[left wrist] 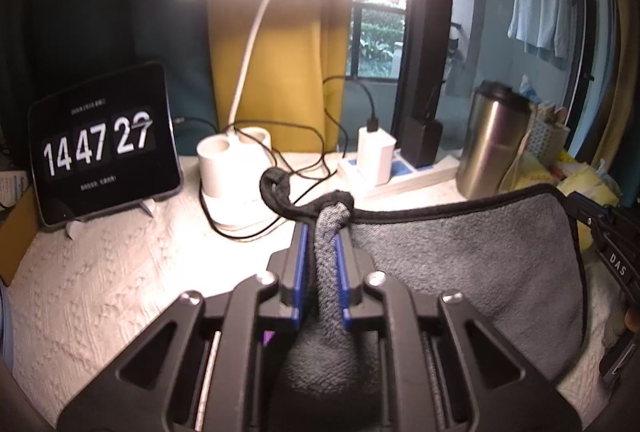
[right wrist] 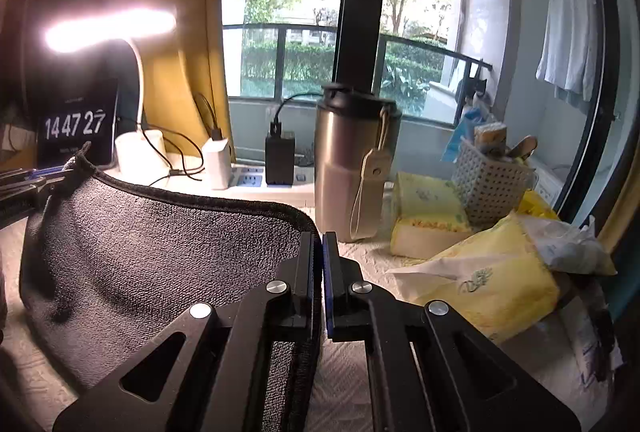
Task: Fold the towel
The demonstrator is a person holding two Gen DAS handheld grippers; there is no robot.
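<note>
A grey towel (left wrist: 472, 264) with a black hem hangs stretched between my two grippers above the white textured tablecloth (left wrist: 100, 292). My left gripper (left wrist: 323, 232) is shut on one bunched top corner of the towel; the corner's loop sticks out past the fingertips. My right gripper (right wrist: 319, 244) is shut on the other top corner, with the towel (right wrist: 160, 252) spreading left from it. The right gripper shows at the right edge of the left wrist view (left wrist: 600, 228). The left gripper shows at the left edge of the right wrist view (right wrist: 40, 180). The towel's lower part sags onto the cloth.
At the back stand a tablet clock (left wrist: 104, 148), a lit white desk lamp (left wrist: 232, 168), a power strip with chargers (left wrist: 384, 168) and a steel tumbler (right wrist: 352, 160). Yellow tissue packs (right wrist: 480, 284) and a white basket (right wrist: 492, 184) crowd the right.
</note>
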